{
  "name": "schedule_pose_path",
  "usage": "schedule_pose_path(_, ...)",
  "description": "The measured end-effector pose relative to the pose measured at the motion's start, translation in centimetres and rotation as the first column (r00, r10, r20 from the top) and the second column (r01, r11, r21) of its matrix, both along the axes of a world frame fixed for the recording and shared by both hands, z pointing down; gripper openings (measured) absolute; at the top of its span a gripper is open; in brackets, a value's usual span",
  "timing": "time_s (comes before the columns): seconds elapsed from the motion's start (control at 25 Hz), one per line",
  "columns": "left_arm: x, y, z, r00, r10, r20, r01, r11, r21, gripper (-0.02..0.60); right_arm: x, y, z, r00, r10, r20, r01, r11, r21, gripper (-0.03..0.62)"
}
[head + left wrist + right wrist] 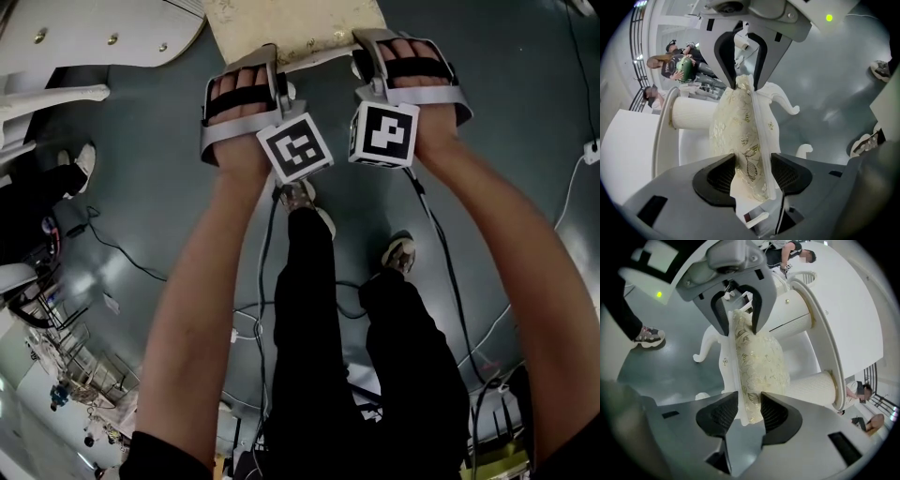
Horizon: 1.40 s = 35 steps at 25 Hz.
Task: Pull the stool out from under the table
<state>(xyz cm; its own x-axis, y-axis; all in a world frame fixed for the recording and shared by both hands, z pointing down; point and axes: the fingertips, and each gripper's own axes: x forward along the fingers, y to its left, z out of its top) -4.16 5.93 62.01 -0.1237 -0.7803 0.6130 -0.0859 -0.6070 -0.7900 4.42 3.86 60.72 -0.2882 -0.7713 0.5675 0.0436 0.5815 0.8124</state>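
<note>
The stool (291, 28) has a cream cushion with a gold pattern and a white frame; its near edge shows at the top of the head view, beside the white table (94, 28). My left gripper (262, 61) and right gripper (375, 49) both hold that edge side by side. In the left gripper view the seat (740, 126) runs between the pads of my left gripper (752, 176), which press on cushion and frame. The right gripper (749, 411) clamps the seat (757, 357) the same way. Curved white stool legs (785, 101) point sideways over the grey floor.
The table's fluted columns (806, 380) stand close behind the stool. Black cables (122, 248) and a white cable (572, 187) lie on the grey floor. The holder's black-trousered legs and shoes (398, 251) are below. Clutter (66, 366) sits lower left; people stand beyond the table (675, 65).
</note>
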Motion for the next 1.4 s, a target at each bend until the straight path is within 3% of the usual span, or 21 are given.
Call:
schedule_pose_path(0.12,0.3,0.4,0.2,1.000,-0.019,-0.019,0.019,1.000,-0.018,0.230,-0.5,1.3,-0.3,0.999,-0.007,0.035,0.009,0.998,-0.058,0.103)
schedule_pose_path(0.2,0.7,0.9,-0.7,1.000,-0.004,0.005,0.004,1.000,-0.008,0.079,-0.7,2.3,-1.2,0.997,-0.054,0.054,0.058,0.996,-0.068,0.103)
schedule_pose_path(0.32,2.0,1.6,-3.5,0.999,-0.022,-0.023,0.022,1.000,-0.006,0.008,1.0,2.9,-3.1,0.998,-0.045,0.050,0.050,0.992,-0.112,0.081)
schedule_pose_path(0.44,3.2,2.3,-5.9,0.988,-0.103,-0.111,0.101,0.994,-0.030,0.006,2.2,3.1,-6.0,0.984,0.043,0.172,-0.008,0.979,-0.203,0.018)
schedule_pose_path(0.6,4.0,2.3,-10.1,0.969,-0.161,-0.188,0.159,0.987,-0.025,0.006,2.7,3.0,-10.2,0.943,0.129,0.306,-0.031,0.951,-0.307,0.008)
schedule_pose_path(0.76,4.9,2.7,-14.6,0.941,-0.156,-0.299,0.153,0.988,-0.035,0.006,2.3,4.1,-14.5,0.865,0.219,0.451,-0.016,0.912,-0.411,0.008)
schedule_pose_path(0.92,6.3,3.1,-18.7,0.868,-0.185,-0.460,0.176,0.982,-0.064,0.006,2.1,4.9,-19.4,0.789,0.270,0.552,0.017,0.888,-0.459,0.006)
schedule_pose_path(1.08,6.8,4.0,-22.1,0.768,-0.261,-0.584,0.218,0.965,-0.144,0.006,2.5,4.9,-24.0,0.695,0.378,0.611,-0.011,0.856,-0.516,0.006)
schedule_pose_path(1.2,7.2,4.5,-25.1,0.691,-0.301,-0.657,0.228,0.953,-0.197,0.006,3.0,4.8,-27.1,0.640,0.430,0.637,-0.031,0.843,-0.537,0.008)
schedule_pose_path(1.4,6.3,3.9,-30.7,0.605,-0.319,-0.730,0.263,0.945,-0.195,0.006,2.6,3.9,-32.5,0.521,0.505,0.687,-0.042,0.820,-0.571,0.007)
